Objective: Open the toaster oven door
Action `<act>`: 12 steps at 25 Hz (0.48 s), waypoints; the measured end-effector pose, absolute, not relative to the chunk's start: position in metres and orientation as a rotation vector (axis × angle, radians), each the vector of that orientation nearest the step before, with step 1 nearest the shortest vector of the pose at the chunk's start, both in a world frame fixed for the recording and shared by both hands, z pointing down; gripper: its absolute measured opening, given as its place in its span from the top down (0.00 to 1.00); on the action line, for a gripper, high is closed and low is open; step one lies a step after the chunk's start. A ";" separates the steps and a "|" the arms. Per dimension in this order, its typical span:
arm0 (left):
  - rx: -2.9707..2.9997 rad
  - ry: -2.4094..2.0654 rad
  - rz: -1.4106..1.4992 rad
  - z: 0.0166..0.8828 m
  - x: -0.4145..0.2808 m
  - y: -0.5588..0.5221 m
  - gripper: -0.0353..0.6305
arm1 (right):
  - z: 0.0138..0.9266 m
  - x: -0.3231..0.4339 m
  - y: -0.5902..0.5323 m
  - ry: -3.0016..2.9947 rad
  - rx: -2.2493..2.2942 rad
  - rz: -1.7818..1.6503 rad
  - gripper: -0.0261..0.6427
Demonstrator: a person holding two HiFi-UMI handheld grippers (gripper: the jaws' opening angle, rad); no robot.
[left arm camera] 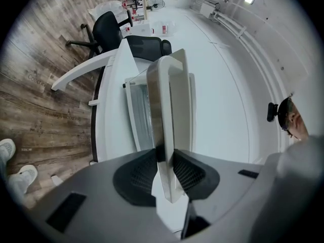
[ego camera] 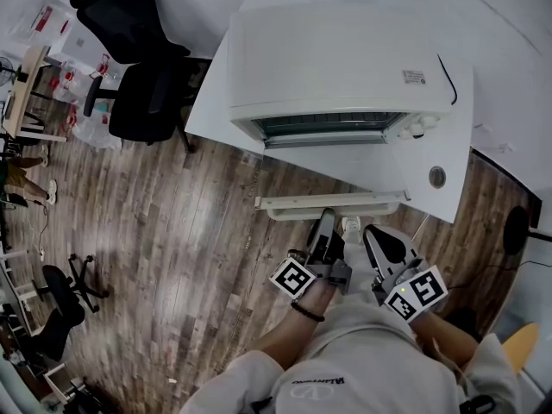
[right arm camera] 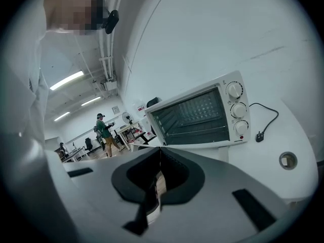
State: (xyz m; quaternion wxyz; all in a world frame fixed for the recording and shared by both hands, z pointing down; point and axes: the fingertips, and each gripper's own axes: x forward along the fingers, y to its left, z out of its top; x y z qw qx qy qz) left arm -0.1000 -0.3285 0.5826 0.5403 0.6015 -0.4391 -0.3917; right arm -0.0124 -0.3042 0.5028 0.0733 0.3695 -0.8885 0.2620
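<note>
— Progress on the toaster oven point(ego camera: 336, 59): where are we?

— Nearly done, I'd say. It sits on the white table point(ego camera: 216, 119) with its mouth uncovered; from the right gripper view I look straight in at the wire rack point(right arm camera: 195, 110). The door point(left arm camera: 137, 110) is swung well down and lies close to flat, reaching out toward me past the table's front edge.

— What's left, then?

— Maybe the last bit of travel. From the head view I can't tell whether the door is on its stop or short of it, so I'd call it open but not confirmed fully open. After that, only letting go.

— And the tools?

— My left gripper point(left arm camera: 165, 158) is pinching the door's handle point(ego camera: 332, 203), the white bar sitting crosswise between both pads, clamped near its middle. It points about level at the oven, forearm stretched forward below it. My right gripper point(right arm camera: 160, 153) has its jaws pressed together on nothing. It hangs just beside the left one, nose dipped a little toward the oven, touching neither door nor table.
</note>
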 end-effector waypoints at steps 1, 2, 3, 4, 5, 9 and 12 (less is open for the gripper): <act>1.429 -1.048 -0.923 0.585 -0.100 -0.327 0.80 | 0.505 -0.013 -0.303 -2.665 1.108 0.789 0.94; 1.428 -1.052 -0.915 0.588 -0.100 -0.326 0.80 | 0.507 -0.013 -0.303 -2.662 1.105 0.791 0.94; 1.424 -1.055 -0.907 0.591 -0.099 -0.324 0.80 | 0.509 -0.013 -0.302 -2.659 1.102 0.793 0.94; 1.418 -1.058 -0.900 0.595 -0.099 -0.323 0.80 | 0.511 -0.013 -0.302 -2.656 1.098 0.796 0.94; 1.410 -1.062 -0.892 0.599 -0.099 -0.321 0.80 | 0.514 -0.013 -0.302 -2.651 1.095 0.800 0.94; 1.402 -1.073 -0.870 0.611 -0.098 -0.316 0.80 | 0.524 -0.014 -0.301 -2.634 1.082 0.819 0.94; 1.410 -1.085 -0.851 0.618 -0.098 -0.314 0.80 | 0.532 -0.016 -0.298 -2.623 1.071 0.828 0.94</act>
